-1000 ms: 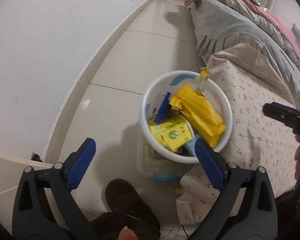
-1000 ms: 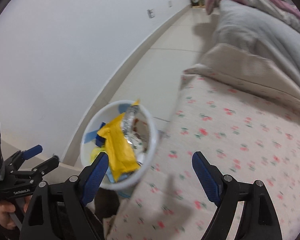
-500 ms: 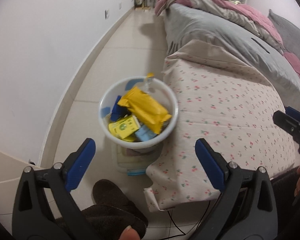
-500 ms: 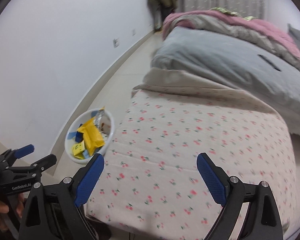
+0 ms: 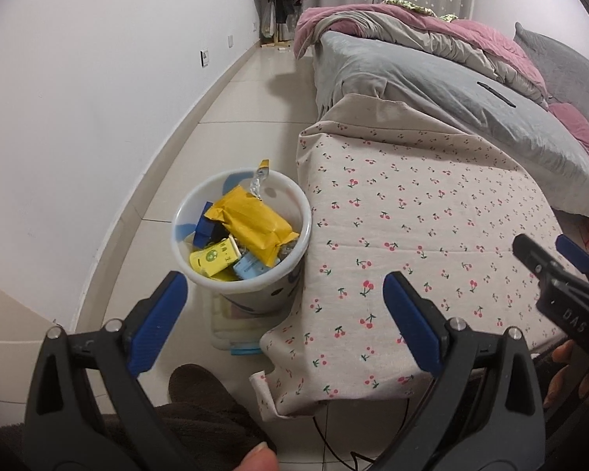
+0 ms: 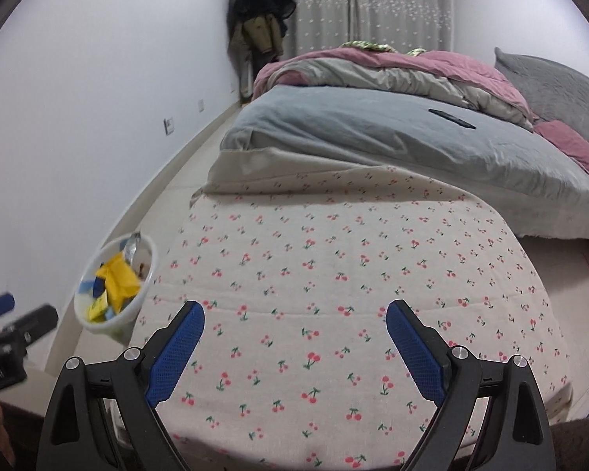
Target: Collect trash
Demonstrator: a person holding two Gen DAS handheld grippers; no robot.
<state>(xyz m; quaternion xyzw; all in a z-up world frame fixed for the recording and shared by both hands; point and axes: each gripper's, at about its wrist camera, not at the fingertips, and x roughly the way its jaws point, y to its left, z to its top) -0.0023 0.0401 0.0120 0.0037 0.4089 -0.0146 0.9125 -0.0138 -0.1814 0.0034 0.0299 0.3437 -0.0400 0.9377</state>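
Both tools, left (image 5: 284,306) and right (image 6: 294,343), gape empty over the cherry-print bench (image 6: 353,274). The trash-filled bin (image 5: 241,235) stands on the floor (image 5: 251,98) beside it, with a bed (image 6: 373,137) beyond.

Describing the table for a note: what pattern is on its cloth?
Small red cherries on beige cloth, clearest in the right wrist view.

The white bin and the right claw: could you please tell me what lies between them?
Only bare cherry-print cloth separates the white bin from the open right claw in the right wrist view; no trash lies there.
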